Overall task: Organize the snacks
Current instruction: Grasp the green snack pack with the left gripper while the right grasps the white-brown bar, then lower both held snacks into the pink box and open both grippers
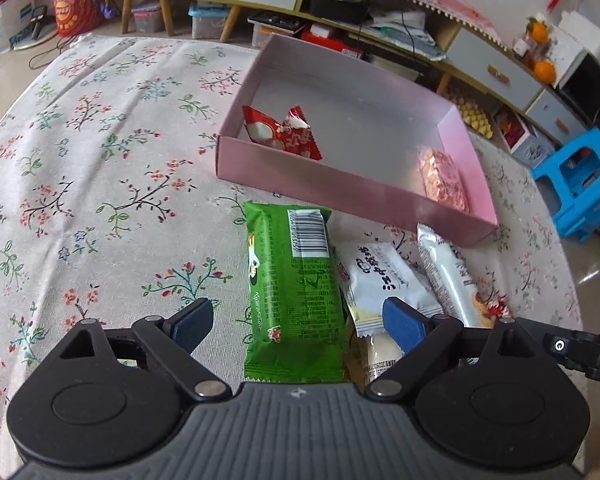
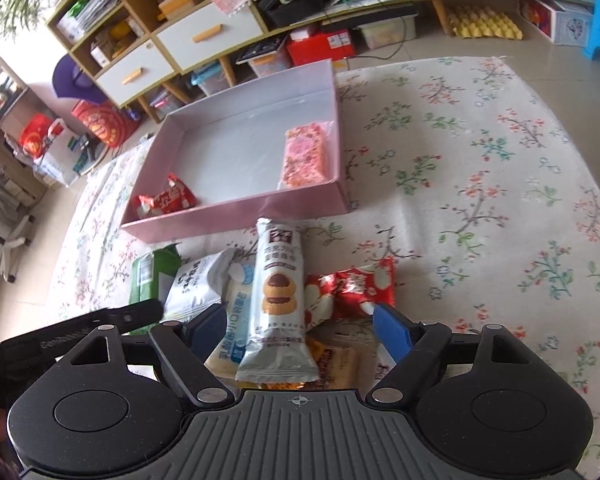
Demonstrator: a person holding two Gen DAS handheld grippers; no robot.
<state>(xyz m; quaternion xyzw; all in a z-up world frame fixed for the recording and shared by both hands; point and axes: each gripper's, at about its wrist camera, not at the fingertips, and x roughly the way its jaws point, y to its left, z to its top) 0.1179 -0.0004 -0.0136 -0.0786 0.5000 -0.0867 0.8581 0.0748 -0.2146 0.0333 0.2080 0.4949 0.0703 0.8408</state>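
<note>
- The left claw hangs low over the green packet, its blue pads spread wide on either side and touching nothing; this looks lined up for a pick, the packet lying lengthwise between the jaws.
- The right claw is likewise wide apart and empty, poised above the cookie packet, which lies on top of the heap and so seems the easiest one to take.
- The loose snacks sit bunched together on the flowered cloth of the desk: a white pouch just beside the green packet, and a red packet to the right of the cookie packet.
- Beyond the heap stands the pink box, close enough for short carries.
- Inside it a red wrapped snack lies in one near corner and a pink crispy bar rests along the opposite wall, so I judge the sorting begun, most of it remaining.
</note>
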